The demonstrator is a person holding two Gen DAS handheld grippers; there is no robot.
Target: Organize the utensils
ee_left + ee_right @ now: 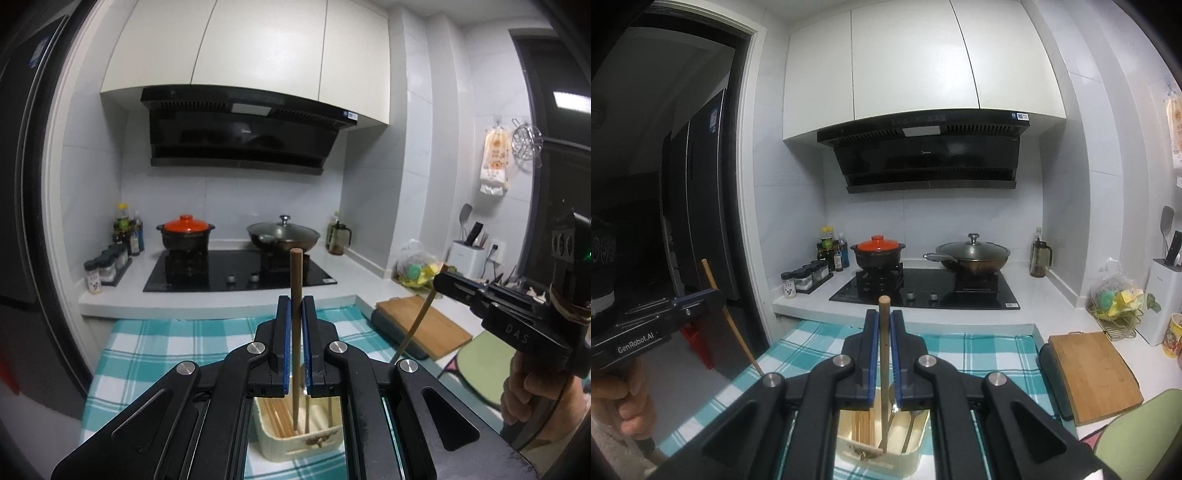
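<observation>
each hand-held gripper, left (pixel 294 314) and right (pixel 884 325), clamps one upright chopstick above the utensil box (pixel 295 443).

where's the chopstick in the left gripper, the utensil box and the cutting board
chopstick (pixel 295 295), left wrist view, on the shaft between the blue pads
utensil box (pixel 295 448), left wrist view, on its cream front wall
cutting board (pixel 1093 373), right wrist view, on the middle of its wooden top

White cabinets (pixel 258 44) above black range hood (pixel 240 129).
</observation>
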